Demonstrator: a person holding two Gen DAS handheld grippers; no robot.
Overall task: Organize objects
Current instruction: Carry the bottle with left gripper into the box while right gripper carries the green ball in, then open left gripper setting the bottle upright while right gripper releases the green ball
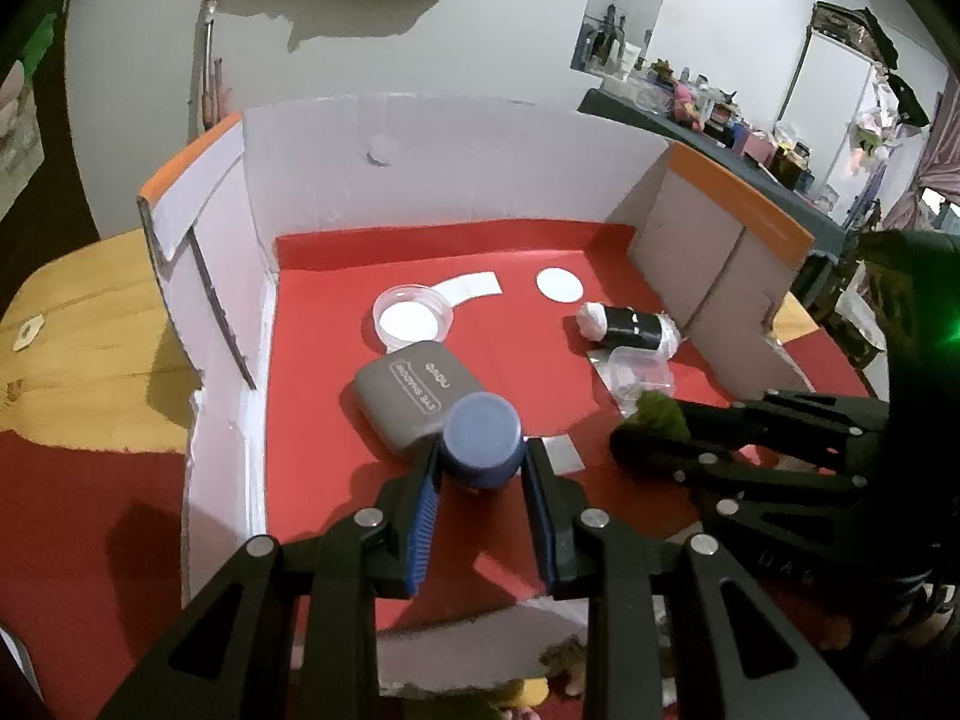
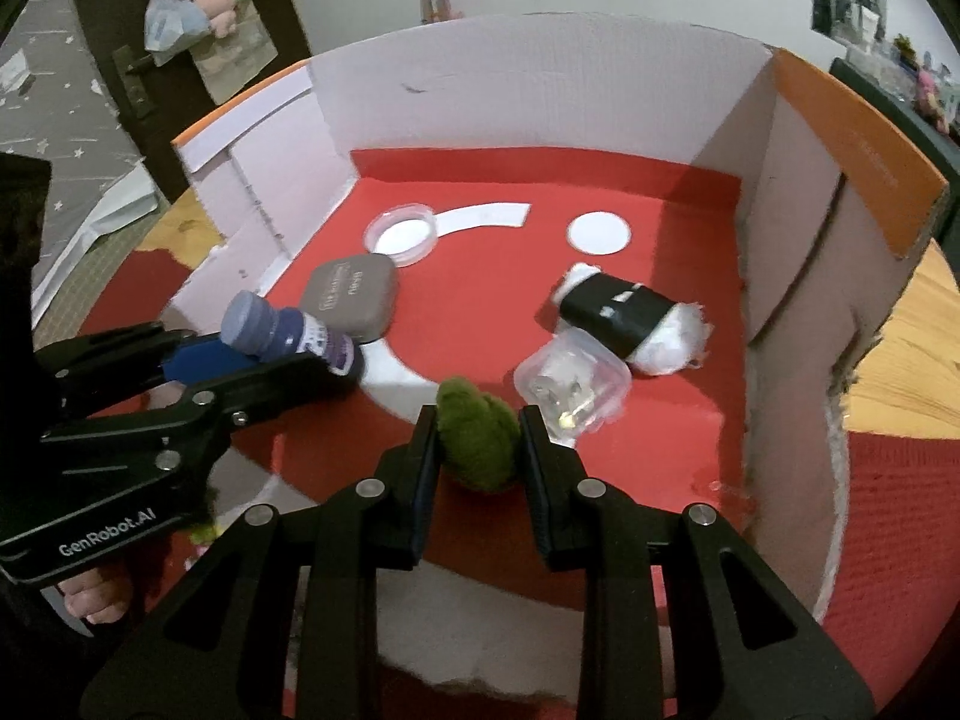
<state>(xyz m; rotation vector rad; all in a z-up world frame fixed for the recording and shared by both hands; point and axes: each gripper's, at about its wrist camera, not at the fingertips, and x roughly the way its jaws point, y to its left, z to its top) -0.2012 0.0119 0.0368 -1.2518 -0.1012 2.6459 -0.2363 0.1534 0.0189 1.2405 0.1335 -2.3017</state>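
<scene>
My left gripper is shut on a small bottle with a blue cap, held over the red floor of an open cardboard box. The bottle also shows in the right wrist view, tilted between the left gripper's fingers. My right gripper is shut on a green fuzzy object, low over the box floor; it also shows in the left wrist view. A grey case lies just beyond the bottle.
On the box floor lie a clear round dish, a black-and-white roll, a clear square container and white paper shapes. Box walls stand left, back and right. A wooden table lies outside.
</scene>
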